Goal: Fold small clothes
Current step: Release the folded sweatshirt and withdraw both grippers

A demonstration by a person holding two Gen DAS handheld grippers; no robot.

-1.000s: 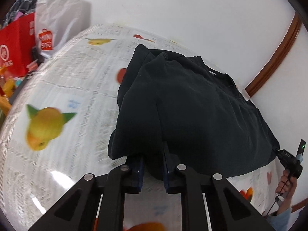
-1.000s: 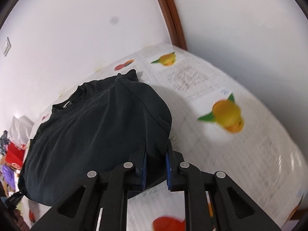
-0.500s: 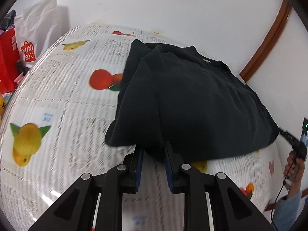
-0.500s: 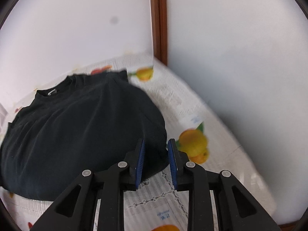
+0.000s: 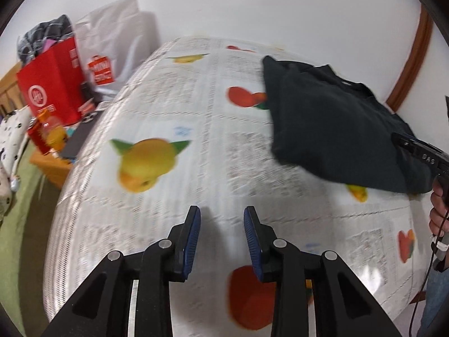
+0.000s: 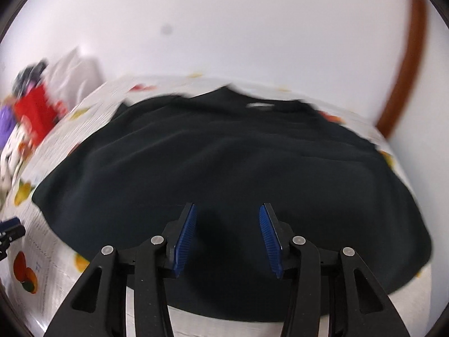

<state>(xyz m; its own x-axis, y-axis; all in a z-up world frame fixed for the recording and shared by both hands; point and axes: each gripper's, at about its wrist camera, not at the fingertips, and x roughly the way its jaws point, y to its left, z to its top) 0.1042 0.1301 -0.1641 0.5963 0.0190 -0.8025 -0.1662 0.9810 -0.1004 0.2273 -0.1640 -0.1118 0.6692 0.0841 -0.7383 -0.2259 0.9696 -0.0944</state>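
The soft black cotton T-shirt (image 6: 224,163) lies rumpled on the fruit-printed tablecloth (image 5: 196,129). Left gripper (image 5: 221,219) and right gripper (image 6: 226,216), jaws just opening, hold nothing. Only the left view shows the red paper bag (image 5: 53,84).

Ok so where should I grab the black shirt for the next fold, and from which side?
I'd take the black shirt by its near hem, coming in low from the front edge of the table. The shirt lies flat with its collar at the far side, and the open right gripper already hovers over the hem.
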